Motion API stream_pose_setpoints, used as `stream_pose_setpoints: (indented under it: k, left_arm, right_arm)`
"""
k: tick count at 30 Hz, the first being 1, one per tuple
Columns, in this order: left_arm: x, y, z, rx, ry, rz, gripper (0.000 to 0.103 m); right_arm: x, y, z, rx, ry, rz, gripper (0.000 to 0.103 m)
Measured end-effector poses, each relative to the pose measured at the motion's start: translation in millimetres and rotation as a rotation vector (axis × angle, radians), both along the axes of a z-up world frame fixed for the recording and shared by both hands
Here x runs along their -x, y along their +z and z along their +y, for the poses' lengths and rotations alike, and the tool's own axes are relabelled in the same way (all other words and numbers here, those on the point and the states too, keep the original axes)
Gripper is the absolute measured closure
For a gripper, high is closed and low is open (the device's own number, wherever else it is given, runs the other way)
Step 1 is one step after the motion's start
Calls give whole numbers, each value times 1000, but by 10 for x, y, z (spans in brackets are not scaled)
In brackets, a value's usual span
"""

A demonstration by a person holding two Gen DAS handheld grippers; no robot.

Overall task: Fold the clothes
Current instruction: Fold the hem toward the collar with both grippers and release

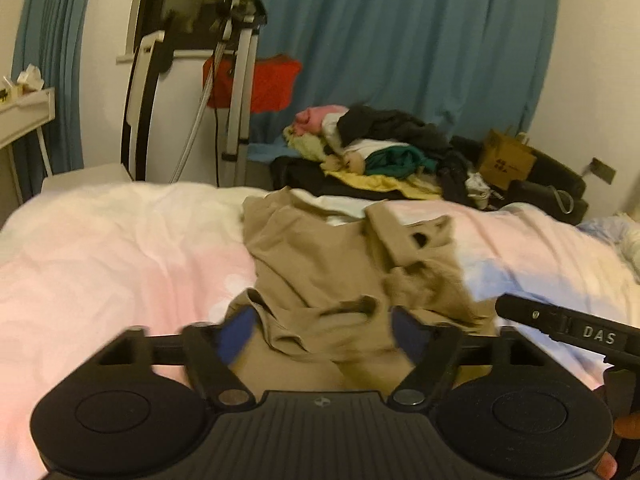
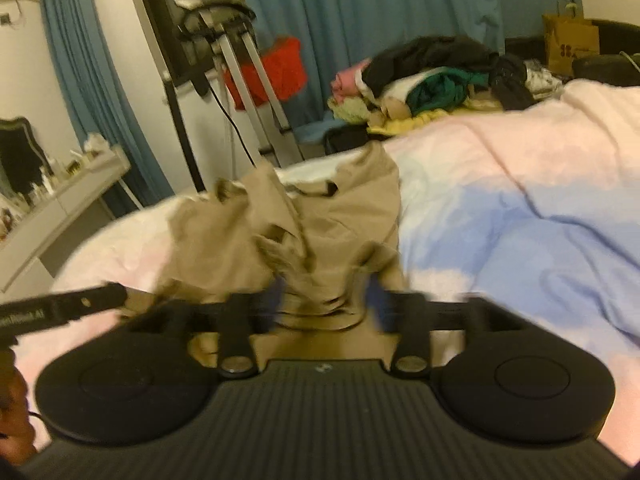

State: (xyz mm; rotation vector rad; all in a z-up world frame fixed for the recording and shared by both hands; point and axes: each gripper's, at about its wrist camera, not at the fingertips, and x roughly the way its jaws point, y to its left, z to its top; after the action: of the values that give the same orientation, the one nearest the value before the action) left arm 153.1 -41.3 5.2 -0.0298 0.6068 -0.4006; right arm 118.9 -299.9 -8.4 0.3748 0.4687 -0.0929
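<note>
The left gripper [image 1: 322,334] points forward and somewhat downward, and its jaws stand wide apart; the two blue pads [image 1: 236,332] do not press on anything. The right gripper [image 2: 326,300] has the same pose, forward and a little down, with its jaws also apart and the blue pads [image 2: 378,300] free. In the left wrist view the tip of the right gripper enters from the right edge. In the right wrist view the left gripper's tip enters from the left edge. The two grippers are near each other, side by side.
</note>
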Motion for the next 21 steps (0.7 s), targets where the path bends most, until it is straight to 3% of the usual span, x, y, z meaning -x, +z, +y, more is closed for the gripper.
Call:
stream_pose_setpoints:
  k: [2,8,13,17,21]
  left_arm:
    - [217,150,9,-6,7,-13,15]
    - [931,497,166,-34,2,-103,4]
    - [1472,565,350,-29,-26,-155,3]
    - [1655,557,391,21,-56,-134,2]
    - [1591,473,344,61,-80,-64,2]
  right_arm:
    - [232,170,94,25,5,-46,22]
    - [842,597,344,85,26,-102,22]
    - [1358,697,474,76,18,-129,22]
    - [1636,681,493,57,-21,-143,22]
    - [1727,660,486,77,-59,-149,22]
